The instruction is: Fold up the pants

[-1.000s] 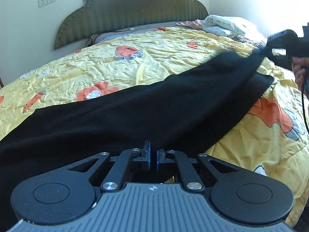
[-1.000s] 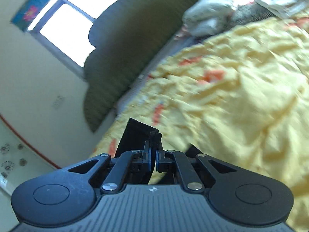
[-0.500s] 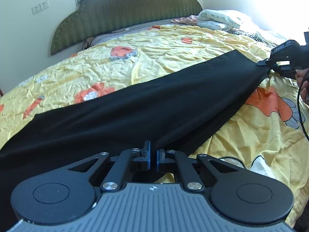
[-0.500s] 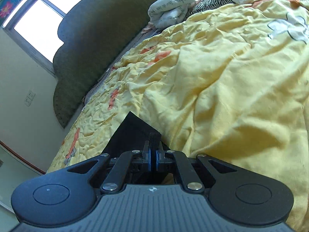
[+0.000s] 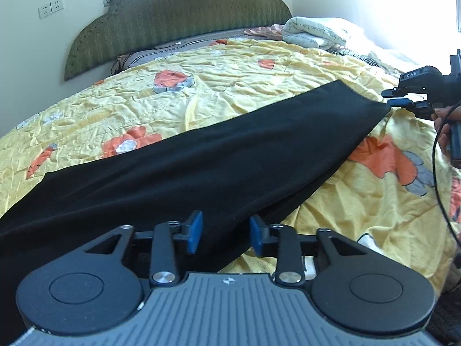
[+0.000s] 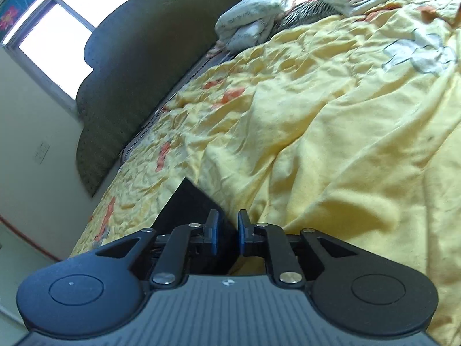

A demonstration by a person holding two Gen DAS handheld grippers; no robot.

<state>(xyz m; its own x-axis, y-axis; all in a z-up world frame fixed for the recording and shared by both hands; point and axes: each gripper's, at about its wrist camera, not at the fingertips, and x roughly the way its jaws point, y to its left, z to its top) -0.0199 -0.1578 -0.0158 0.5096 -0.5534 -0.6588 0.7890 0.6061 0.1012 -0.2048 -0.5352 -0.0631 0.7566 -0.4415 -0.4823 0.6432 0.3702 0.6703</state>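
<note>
Left gripper (image 5: 225, 232) just opened over near edge of black pants (image 5: 201, 155); right gripper (image 6: 228, 232), parting, at far hem; long axis spanning both across yellow bedspread (image 5: 230, 80).

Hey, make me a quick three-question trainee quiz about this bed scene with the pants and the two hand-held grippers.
1. True or false: the long black fabric pants lie spread across the yellow floral quilt.
2. The jaws of the left hand-held gripper are: A) clamped on the pants, B) apart, C) out of view.
3. Fill in: behind the bed stands a green ____.

Key: 1 true; 2 B; 3 headboard.
</note>
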